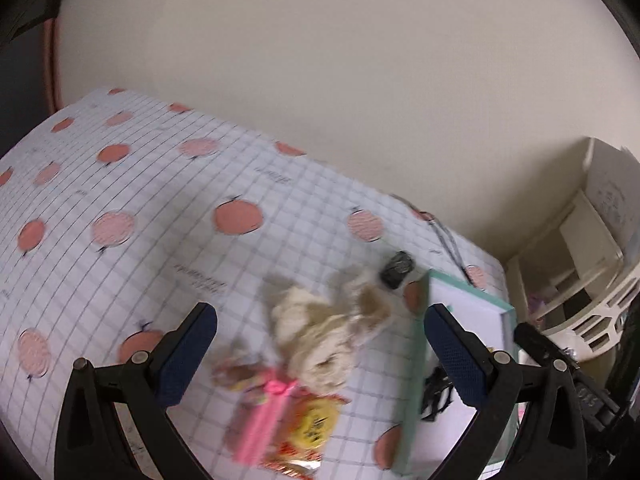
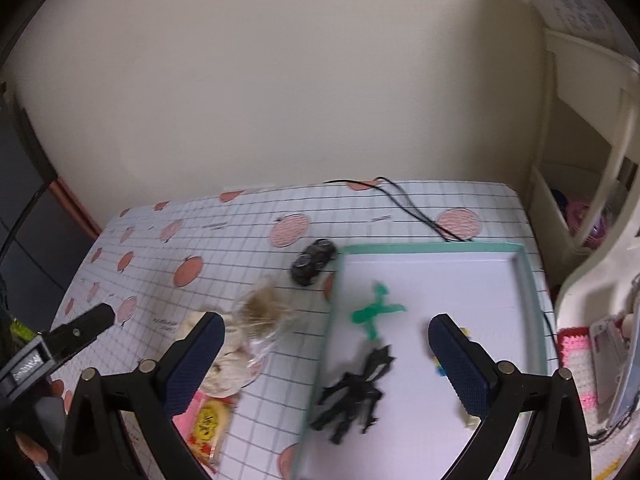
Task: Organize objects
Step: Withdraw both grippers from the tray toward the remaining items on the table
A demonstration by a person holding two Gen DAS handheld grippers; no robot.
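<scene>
A white tray with a teal rim (image 2: 528,280) lies on the right of the table and holds a black toy figure (image 2: 352,392) and a green toy figure (image 2: 374,310). Left of the tray lie a black toy car (image 2: 313,262), a clear bag of brown fluff (image 2: 262,312), a cream plush (image 2: 224,360) and an orange-yellow snack packet (image 2: 208,426). My right gripper (image 2: 326,344) hangs open above the tray's left edge. My left gripper (image 1: 320,336) hangs open above the cream plush (image 1: 316,340), the snack packet (image 1: 304,432) and its pink clip (image 1: 264,416).
The table wears a grid cloth with pink peaches (image 1: 120,200). A black cable (image 2: 408,204) trails along the back edge. A cream shelf unit (image 2: 576,184) stands right of the table, against the wall. The tray (image 1: 464,308) and the car (image 1: 396,270) also show in the left view.
</scene>
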